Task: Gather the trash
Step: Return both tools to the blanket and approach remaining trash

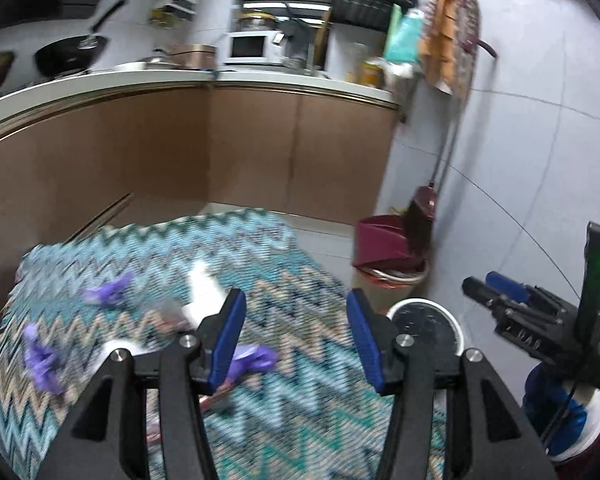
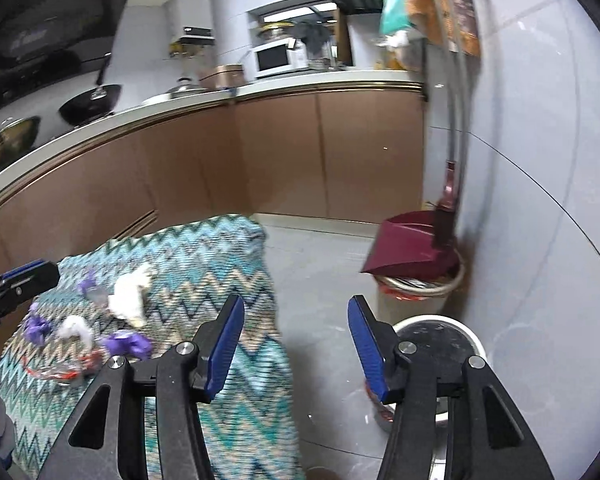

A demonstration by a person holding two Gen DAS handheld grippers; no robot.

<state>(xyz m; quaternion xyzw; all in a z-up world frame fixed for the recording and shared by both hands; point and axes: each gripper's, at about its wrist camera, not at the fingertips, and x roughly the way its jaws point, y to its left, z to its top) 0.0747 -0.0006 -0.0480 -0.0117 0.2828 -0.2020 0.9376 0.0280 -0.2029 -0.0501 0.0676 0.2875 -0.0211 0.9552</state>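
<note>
Both grippers hang above a zigzag-patterned cloth, the left gripper and the right gripper each spread wide with nothing between the blue pads. The trash lies scattered on the cloth: purple wrappers, crumpled white tissue and a clear wrapper with red trim. A white-rimmed bin stands on the floor just right of the cloth, near a maroon dustpan

Woven zigzag cloth matt, rough; crumpled white paper; glossy purple wrappers; glossy wall tiles; matt plastic dustpan.
</note>
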